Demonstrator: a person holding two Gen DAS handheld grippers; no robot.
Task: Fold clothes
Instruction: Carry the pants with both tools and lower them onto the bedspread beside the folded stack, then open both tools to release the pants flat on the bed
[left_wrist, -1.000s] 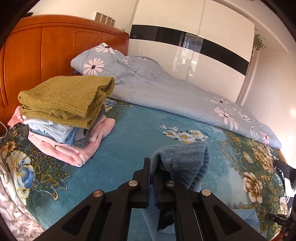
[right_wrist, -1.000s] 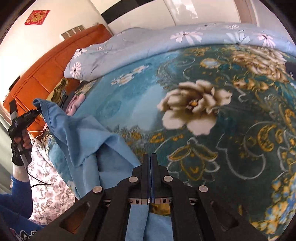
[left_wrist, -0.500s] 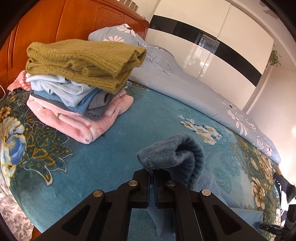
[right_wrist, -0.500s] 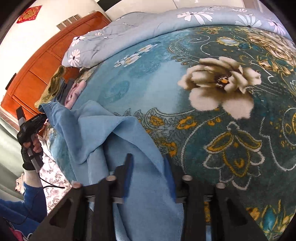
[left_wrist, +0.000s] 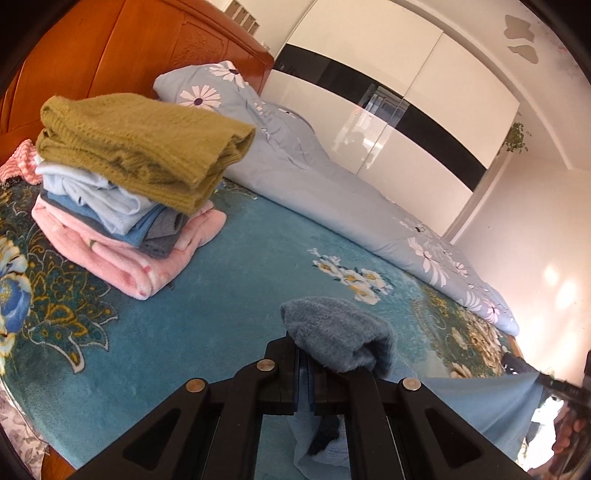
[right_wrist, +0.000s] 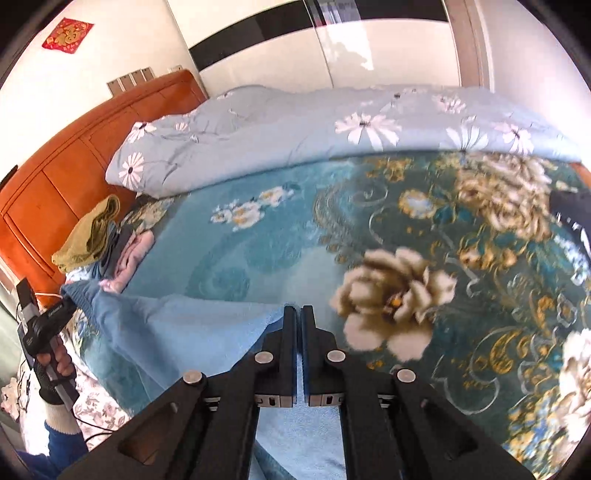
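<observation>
A blue fleece garment (right_wrist: 173, 332) is stretched in the air between both grippers above the bed. My left gripper (left_wrist: 304, 373) is shut on one bunched corner of it (left_wrist: 336, 343); the cloth hangs below the fingers. My right gripper (right_wrist: 298, 332) is shut on the opposite edge, and the cloth runs left from it to the left gripper (right_wrist: 55, 317), seen held in a hand. In the left wrist view the cloth runs right to the right gripper (left_wrist: 554, 384).
A stack of folded clothes (left_wrist: 129, 192) topped by an olive knit sweater (left_wrist: 147, 144) sits near the wooden headboard (left_wrist: 92, 55). A light blue floral duvet (right_wrist: 332, 136) lies along the bed's far side. The floral teal blanket (left_wrist: 221, 295) covers the bed.
The right gripper opened half a second ago and is shut on the garment's edge now. Both grippers have moved apart and the cloth is pulled taut. The left gripper moved closer to the stack.
</observation>
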